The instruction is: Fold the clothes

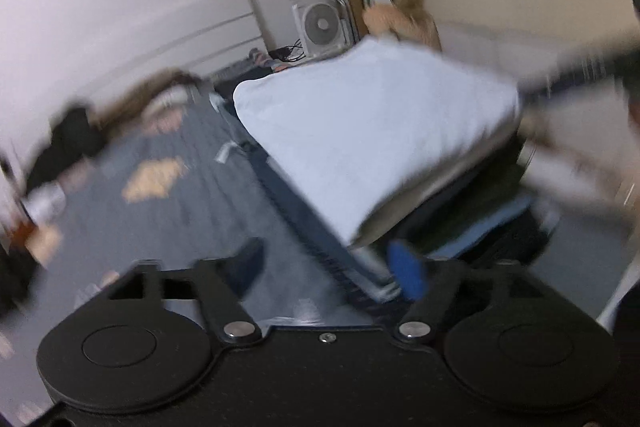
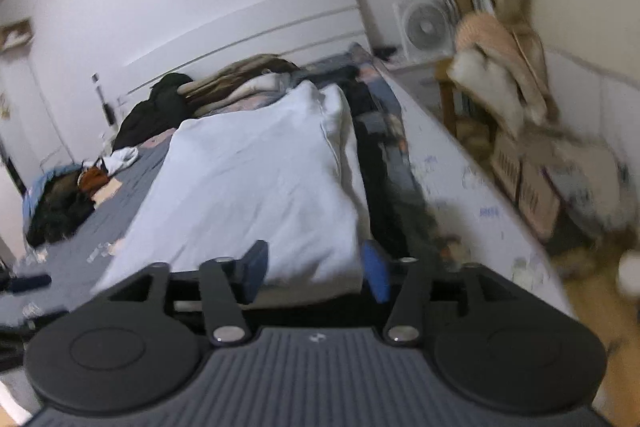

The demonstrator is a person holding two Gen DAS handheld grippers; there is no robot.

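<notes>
A folded white garment (image 1: 372, 123) lies on top of a stack of dark folded clothes (image 1: 480, 223) on the bed; the picture is blurred. My left gripper (image 1: 328, 267) is open just in front of the stack's near corner, with nothing between its blue-padded fingers (image 1: 408, 271). In the right wrist view the same white garment (image 2: 256, 179) lies flat on the bed. My right gripper (image 2: 316, 269) stands open at its near edge. The cloth runs under and beyond both fingers (image 2: 376, 271), and the pads do not pinch it.
The grey bedsheet (image 2: 80, 263) carries a heap of dark and brown clothes (image 2: 168, 107) by the white headboard (image 2: 280, 27). More dark clothes (image 2: 380, 187) lie to the right of the white garment. A white fan (image 2: 424, 27), a chair draped with cloth (image 2: 500, 67) and boxes (image 2: 532, 187) stand beside the bed.
</notes>
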